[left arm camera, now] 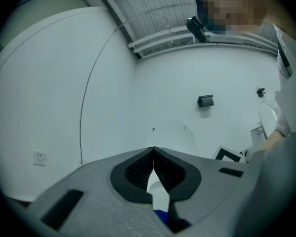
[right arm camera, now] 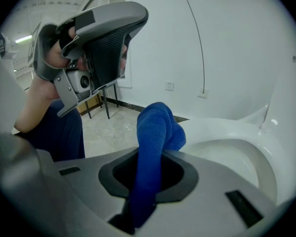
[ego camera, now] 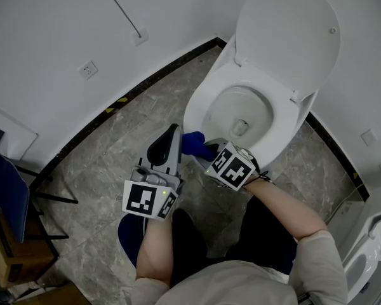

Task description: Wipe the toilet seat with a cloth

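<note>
The white toilet has its lid [ego camera: 286, 37] up and its seat [ego camera: 200, 103] down. My right gripper [ego camera: 206, 150] is shut on a blue cloth [ego camera: 193, 143], whose bunched end lies at the seat's front-left rim. In the right gripper view the cloth [right arm camera: 155, 132] sticks up out of the jaws, with the seat [right arm camera: 212, 130] just beyond it. My left gripper [ego camera: 173, 129] hangs to the left of the cloth, shut and empty, clear of the toilet. Its jaws meet at the tips [left arm camera: 153, 149], and the raised lid [left arm camera: 172, 135] shows behind them.
Grey marble floor [ego camera: 114, 145] runs to a black skirting along white walls with a socket [ego camera: 87, 70]. A dark chair [ego camera: 13, 189] and a cardboard box [ego camera: 0, 246] stand at far left. Another white fixture [ego camera: 362, 265] sits at lower right. My legs are just before the bowl.
</note>
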Motion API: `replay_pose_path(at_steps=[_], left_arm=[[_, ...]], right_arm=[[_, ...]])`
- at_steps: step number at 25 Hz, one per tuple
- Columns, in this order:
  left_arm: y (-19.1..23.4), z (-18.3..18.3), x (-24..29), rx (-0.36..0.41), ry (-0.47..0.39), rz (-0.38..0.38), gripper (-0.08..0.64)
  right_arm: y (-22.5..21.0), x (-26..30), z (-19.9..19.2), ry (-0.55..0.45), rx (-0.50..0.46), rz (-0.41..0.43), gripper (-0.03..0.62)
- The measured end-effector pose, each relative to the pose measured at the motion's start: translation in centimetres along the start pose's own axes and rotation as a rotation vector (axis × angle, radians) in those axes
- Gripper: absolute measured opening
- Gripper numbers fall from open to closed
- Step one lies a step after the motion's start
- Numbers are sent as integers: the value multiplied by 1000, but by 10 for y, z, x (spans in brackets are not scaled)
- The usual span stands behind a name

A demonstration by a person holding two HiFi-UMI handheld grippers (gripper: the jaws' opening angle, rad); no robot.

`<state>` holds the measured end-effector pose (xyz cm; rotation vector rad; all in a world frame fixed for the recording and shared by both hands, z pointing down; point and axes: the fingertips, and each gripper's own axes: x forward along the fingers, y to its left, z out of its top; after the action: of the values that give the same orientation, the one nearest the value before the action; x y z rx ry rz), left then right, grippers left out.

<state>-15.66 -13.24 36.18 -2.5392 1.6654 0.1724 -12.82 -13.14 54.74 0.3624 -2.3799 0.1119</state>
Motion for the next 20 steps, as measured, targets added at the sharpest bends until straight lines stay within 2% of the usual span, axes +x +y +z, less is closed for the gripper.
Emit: replay_pose_path(at_steps=[10,15,20], left_arm=[[-8,-5,5,0,12,-22,8],[-11,-5,4,3,15,-28,8],[-16,-7,6,2,20,-38,8]], right_arm=[[4,-19,-20,26,12,-5,63],[6,-28,-25,42,-40,-26,63],[5,-38,-34,48,-40,-44,63]])
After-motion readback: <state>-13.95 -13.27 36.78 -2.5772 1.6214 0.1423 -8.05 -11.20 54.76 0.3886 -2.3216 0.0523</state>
